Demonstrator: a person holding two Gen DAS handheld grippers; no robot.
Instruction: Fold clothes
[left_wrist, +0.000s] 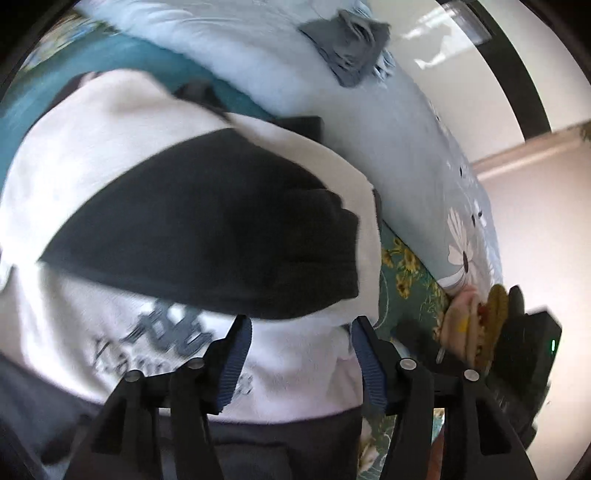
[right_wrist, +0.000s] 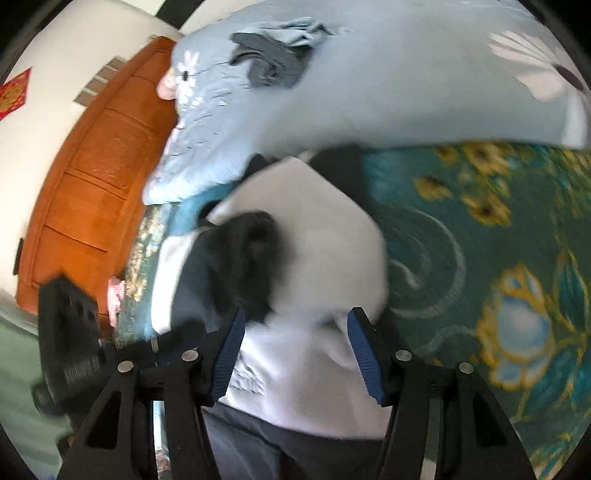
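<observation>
**Partly folded, by the look of it**

Already the white sweatshirt with black sleeves and grey lettering lies on the teal floral bedspread, one sleeve laid across its chest. The left gripper and right gripper gape wide, empty; further folds seem due.

We hold our left gripper and right gripper side by side, jaws spread wide.

white-and-black sweatshirt, teal floral bedspread, pale blue daisy-print quilt
</observation>
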